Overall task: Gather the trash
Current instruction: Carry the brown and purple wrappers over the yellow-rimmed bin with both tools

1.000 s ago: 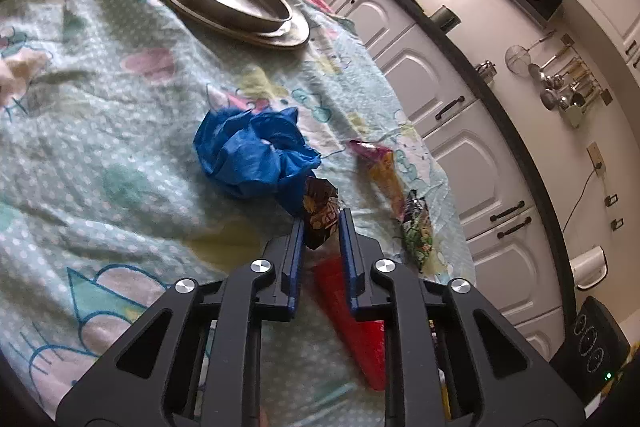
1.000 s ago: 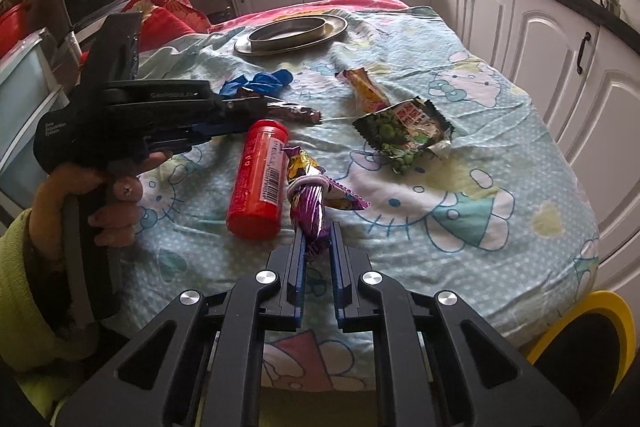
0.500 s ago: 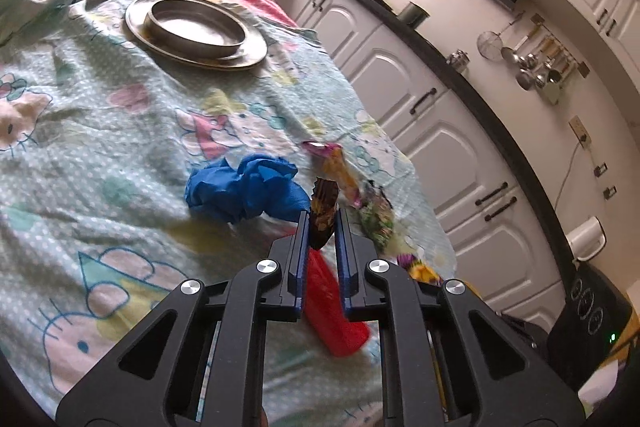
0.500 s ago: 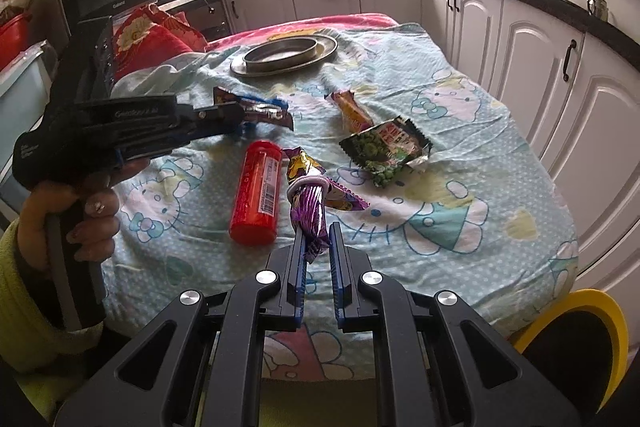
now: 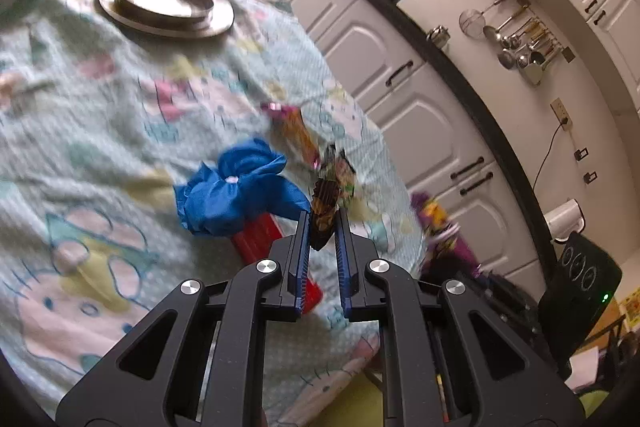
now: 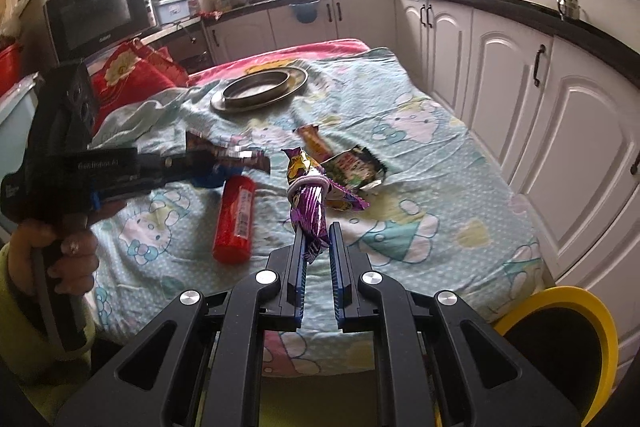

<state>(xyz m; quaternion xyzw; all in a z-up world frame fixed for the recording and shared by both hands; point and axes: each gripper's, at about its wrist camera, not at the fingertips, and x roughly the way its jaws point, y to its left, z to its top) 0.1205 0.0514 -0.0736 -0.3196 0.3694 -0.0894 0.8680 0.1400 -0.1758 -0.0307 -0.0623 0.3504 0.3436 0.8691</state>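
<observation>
**A:** Fingers of the right gripper are pinched nearly closed on the lower end of a purple snack wrapper, which stands up out of the tips, long axis running away from the camera, its twisted top bound by a pale band.

**B:** And the other hand?

**A:** The left gripper is likewise clamped tight, on a dark brown wrapper. From the right wrist view that wrapper juts sideways past the tips, lengthwise toward the purple one, clear of the bedding.

**B:** What lies on the table?

**A:** On the cartoon-print sheet: a red tube lying flat, its long axis pointing roughly from the near edge toward the metal plate. Beyond the purple wrapper, a green packet lies flat, and an orange wrapper just behind it slants toward the plate. A crumpled blue bag sits beside the tube's far end.

**B:** Anything by the table?

**A:** A yellow-rimmed bin stands below the near right corner. A hand in a green sleeve grips the left tool's handle.
</observation>
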